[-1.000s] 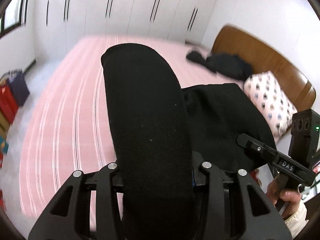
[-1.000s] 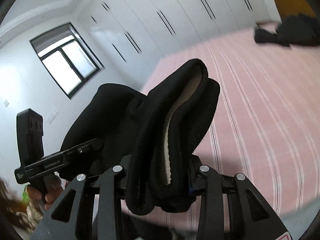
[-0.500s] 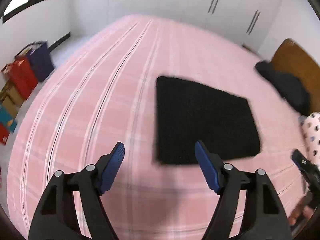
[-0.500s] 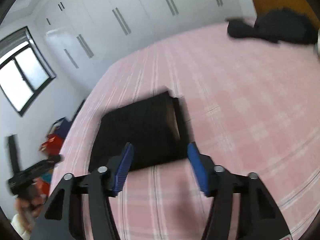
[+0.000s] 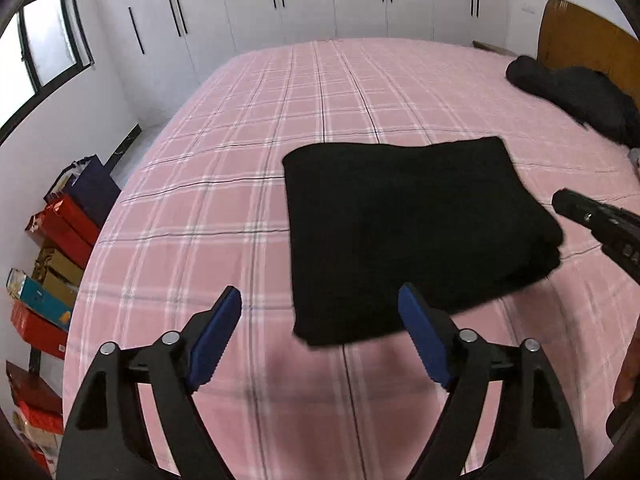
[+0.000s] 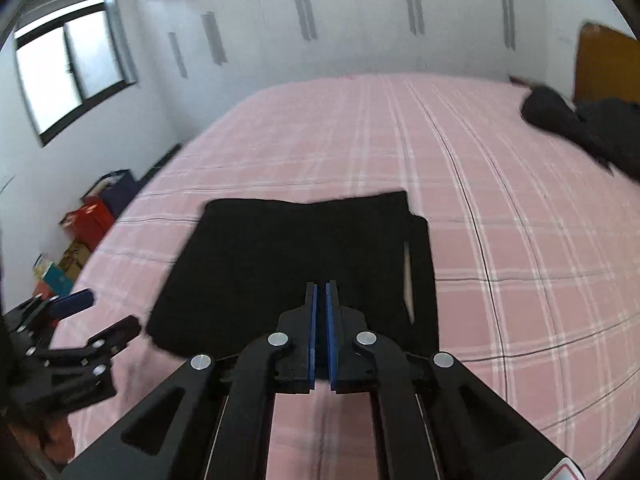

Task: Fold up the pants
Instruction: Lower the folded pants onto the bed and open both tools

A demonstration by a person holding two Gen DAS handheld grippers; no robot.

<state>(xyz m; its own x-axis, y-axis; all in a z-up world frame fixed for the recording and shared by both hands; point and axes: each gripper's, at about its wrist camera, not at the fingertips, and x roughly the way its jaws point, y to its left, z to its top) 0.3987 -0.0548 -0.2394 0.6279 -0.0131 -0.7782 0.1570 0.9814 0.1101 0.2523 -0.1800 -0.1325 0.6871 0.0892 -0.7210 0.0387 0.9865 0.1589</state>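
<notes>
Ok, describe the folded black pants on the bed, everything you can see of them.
The folded black pants lie flat on the pink plaid bedsheet as a roughly rectangular stack of layers. The fabric looks thick, soft and matte, like fleece or knit. In the right wrist view a pale sliver, perhaps lining, shows between layers near the right edge, where a lower layer sticks out past the top one. Only the sheet touches them; neither gripper holds them. A separate dark garment lies apart, near the headboard.
</notes>
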